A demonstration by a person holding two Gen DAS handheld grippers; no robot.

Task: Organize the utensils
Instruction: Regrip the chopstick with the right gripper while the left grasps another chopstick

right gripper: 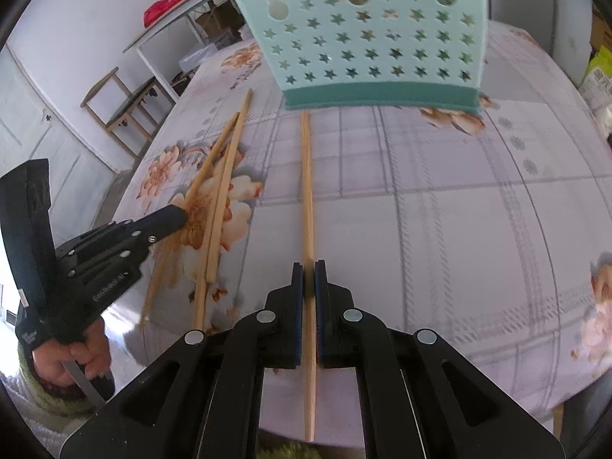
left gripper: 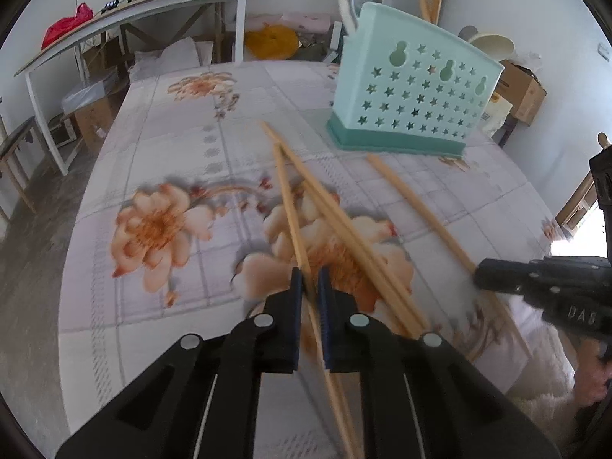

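Both hand-held grippers grip one chopstick each: my left hand-held gripper [left gripper: 309,281] clamps one [left gripper: 287,199] from the loose pile, my right hand-held gripper [right gripper: 309,276] clamps a lone chopstick [right gripper: 307,183]. Both point toward the mint holder [right gripper: 367,26] on the counter [right gripper: 459,210], probably for slotting in; the pile [right gripper: 220,176] lies left of it.

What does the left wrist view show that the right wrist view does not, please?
Only the left wrist view shows utensils standing in the green holder and a yellow cushion. Only the right wrist view shows a wooden chair and the right gripper shut on a single chopstick. Both show the holder, the floral tablecloth, the loose chopsticks and the red bag.
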